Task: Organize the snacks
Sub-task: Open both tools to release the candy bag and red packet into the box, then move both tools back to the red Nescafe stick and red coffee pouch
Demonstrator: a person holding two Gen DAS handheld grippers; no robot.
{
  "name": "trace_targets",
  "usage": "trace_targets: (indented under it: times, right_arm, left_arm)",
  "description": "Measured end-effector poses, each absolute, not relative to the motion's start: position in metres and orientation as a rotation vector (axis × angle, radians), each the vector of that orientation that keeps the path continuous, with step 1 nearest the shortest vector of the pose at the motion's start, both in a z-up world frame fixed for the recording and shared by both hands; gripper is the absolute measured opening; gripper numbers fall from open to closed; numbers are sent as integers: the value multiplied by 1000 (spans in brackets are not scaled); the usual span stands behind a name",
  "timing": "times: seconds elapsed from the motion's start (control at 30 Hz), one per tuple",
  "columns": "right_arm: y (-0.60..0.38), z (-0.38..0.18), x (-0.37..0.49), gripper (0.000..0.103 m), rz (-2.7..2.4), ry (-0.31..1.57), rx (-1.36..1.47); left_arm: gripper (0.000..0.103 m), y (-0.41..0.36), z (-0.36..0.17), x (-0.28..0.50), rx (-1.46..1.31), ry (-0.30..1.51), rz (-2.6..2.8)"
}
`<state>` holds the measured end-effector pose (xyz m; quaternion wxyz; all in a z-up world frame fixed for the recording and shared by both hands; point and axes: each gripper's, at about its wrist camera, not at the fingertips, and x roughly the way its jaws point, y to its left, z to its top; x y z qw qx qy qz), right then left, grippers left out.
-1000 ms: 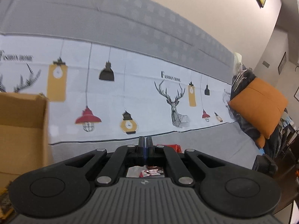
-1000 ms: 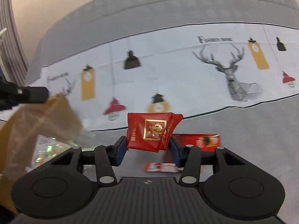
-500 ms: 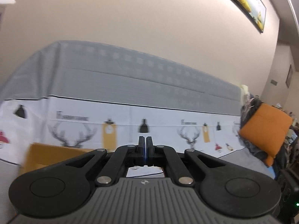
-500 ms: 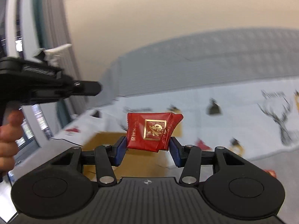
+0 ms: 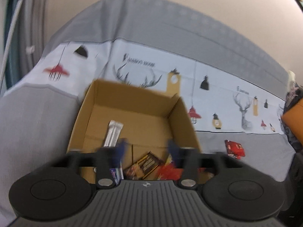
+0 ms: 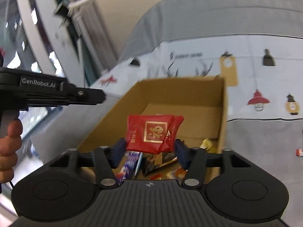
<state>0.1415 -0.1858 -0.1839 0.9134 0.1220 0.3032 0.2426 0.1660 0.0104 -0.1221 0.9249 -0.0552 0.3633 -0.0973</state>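
Observation:
An open cardboard box (image 5: 130, 96) stands on the grey sofa and holds several snacks: a silver stick pack (image 5: 113, 132), a brown packet (image 5: 145, 164), a red wrapper (image 5: 168, 170). My left gripper (image 5: 146, 147) is open and empty above the box's near end. My right gripper (image 6: 151, 147) is shut on a red snack packet (image 6: 151, 130) with a gold square, held over the box (image 6: 189, 92). The left gripper's body (image 6: 56, 92) shows at the left of the right wrist view.
A red snack packet (image 5: 234, 148) lies on the grey sofa seat right of the box; a small red-white snack (image 6: 299, 152) lies there too. A printed white cloth (image 5: 217, 79) covers the sofa back. An orange cushion (image 5: 293, 117) sits far right.
My left gripper went from shut to open and tilted down over the box. My right gripper carried the red packet left and down until it hangs over the box.

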Motion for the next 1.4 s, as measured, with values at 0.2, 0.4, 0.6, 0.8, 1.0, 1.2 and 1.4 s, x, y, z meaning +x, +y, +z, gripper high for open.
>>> trace_targets:
  times: [0.2, 0.4, 0.6, 0.8, 1.0, 1.2, 1.4]
  right_arm:
    - [-268, -198, 112, 93, 315, 543, 308]
    - [-319, -264, 82, 93, 235, 652, 198]
    - [-284, -295, 114, 80, 314, 688, -30]
    - [-281, -291, 148, 7, 297, 636, 38]
    - [-289, -218, 138, 2, 312, 483, 215]
    - [-245, -146, 135, 0, 446, 347, 238]
    - [-238, -155, 160, 58, 482, 456, 349]
  left_arm:
    - [85, -6, -151, 159, -110, 746, -225]
    - [85, -21, -195, 158, -184, 832, -217]
    - [85, -24, -210, 163, -178, 861, -184]
    - [85, -17, -209, 164, -149, 873, -137]
    - [85, -1, -203, 163, -197, 877, -126]
    - [85, 5, -194, 153, -194, 870, -140]
    - [85, 3, -179, 140, -210, 844, -166]
